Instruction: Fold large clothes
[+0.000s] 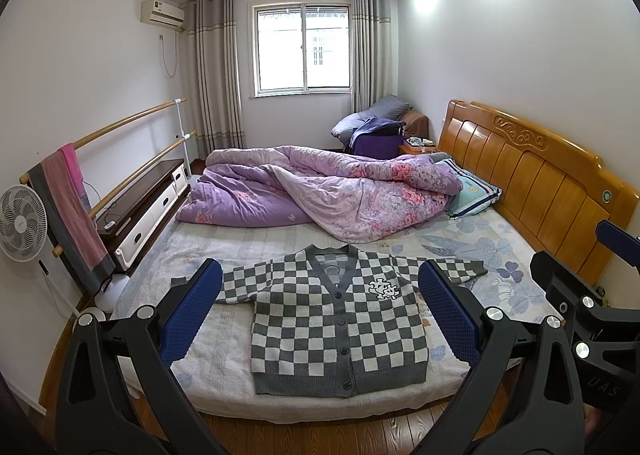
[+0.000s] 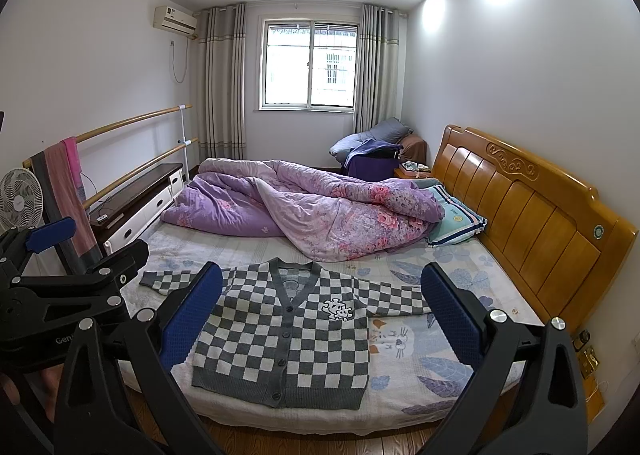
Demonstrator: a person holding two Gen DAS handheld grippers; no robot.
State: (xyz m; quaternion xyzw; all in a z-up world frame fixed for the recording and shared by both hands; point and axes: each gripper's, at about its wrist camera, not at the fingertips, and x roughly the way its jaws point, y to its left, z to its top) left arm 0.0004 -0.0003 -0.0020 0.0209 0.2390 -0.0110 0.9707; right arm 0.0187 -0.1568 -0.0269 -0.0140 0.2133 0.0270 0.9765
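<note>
While unfolded, cardigan (image 1: 340, 331) on bed (image 1: 216, 367)

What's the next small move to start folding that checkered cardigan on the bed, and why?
Probably lower the left gripper to the sleeve on its side and pinch the cuff. The cardigan lies flat, buttoned, sleeves spread, and both grippers, the right gripper too, hang open above it, holding nothing.

Cardigan (image 1: 340, 331) flat on the bed (image 1: 208, 367) near its front edge, quilt (image 1: 320, 191) heaped behind it, pillow (image 1: 472, 191) by the headboard (image 1: 540, 183) at right
</note>
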